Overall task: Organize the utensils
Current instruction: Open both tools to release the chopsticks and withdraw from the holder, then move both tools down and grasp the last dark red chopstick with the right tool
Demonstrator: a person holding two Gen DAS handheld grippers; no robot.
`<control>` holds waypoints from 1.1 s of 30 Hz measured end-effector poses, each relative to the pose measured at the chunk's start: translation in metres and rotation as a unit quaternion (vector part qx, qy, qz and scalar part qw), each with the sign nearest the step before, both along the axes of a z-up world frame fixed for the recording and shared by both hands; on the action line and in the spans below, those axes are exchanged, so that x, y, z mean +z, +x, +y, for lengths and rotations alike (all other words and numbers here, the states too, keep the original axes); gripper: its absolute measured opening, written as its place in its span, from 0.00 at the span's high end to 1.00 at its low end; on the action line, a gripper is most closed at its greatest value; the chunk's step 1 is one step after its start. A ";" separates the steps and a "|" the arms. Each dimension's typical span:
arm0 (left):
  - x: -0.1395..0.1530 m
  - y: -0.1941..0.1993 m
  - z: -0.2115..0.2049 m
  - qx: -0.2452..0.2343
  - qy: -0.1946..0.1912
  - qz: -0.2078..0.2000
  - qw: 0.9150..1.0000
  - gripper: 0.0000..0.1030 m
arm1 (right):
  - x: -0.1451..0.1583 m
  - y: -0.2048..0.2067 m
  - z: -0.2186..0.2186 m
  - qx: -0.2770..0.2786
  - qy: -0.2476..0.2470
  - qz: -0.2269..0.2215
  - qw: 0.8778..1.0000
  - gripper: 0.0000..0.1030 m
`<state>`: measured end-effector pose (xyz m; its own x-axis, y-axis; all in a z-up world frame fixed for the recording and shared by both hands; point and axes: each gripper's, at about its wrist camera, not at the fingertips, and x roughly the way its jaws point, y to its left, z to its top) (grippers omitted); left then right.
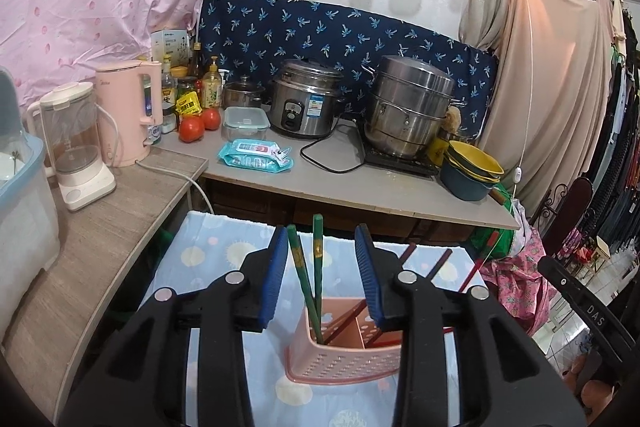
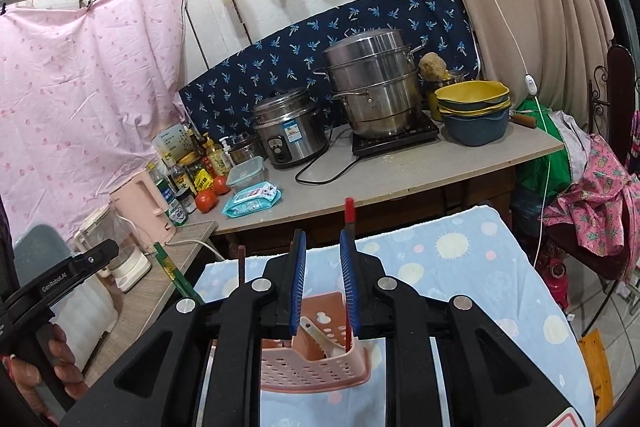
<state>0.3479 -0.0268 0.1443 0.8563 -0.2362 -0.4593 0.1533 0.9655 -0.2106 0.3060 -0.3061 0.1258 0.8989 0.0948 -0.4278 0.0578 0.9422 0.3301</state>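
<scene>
A pink perforated utensil holder [image 1: 344, 355] stands on a blue patterned cloth [image 1: 208, 251]. In the left wrist view two green chopsticks [image 1: 308, 267] stand in it between the pads of my open left gripper [image 1: 322, 239], leaning on the left pad; dark red chopsticks [image 1: 424, 271] lean right. In the right wrist view my right gripper [image 2: 323, 243] hovers over the holder [image 2: 316, 359], jaws apart, with a red chopstick [image 2: 350, 223] along its right pad. A white spoon [image 2: 320, 339] lies inside. The left gripper's body [image 2: 60, 275] shows at left.
A counter [image 1: 360, 183] behind holds a rice cooker [image 1: 304, 99], a steel steamer pot [image 1: 408, 103], stacked bowls [image 1: 472, 163], tomatoes [image 1: 192, 129], a wipes pack [image 1: 256, 155] and bottles. A pink kettle [image 1: 128, 107] and blender [image 1: 76, 143] stand on the left shelf.
</scene>
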 end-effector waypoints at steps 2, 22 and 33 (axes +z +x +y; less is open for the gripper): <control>0.000 -0.005 0.001 0.000 -0.001 0.002 1.000 0.67 | -0.001 -0.005 0.000 0.001 0.001 0.002 1.000 0.82; -0.058 -0.093 0.015 -0.007 0.021 0.067 0.997 0.67 | -0.057 -0.108 0.045 0.055 -0.012 0.083 0.995 0.82; -0.117 -0.152 0.018 -0.015 0.043 0.130 0.990 0.67 | -0.131 -0.187 0.083 0.096 -0.038 0.182 0.978 0.82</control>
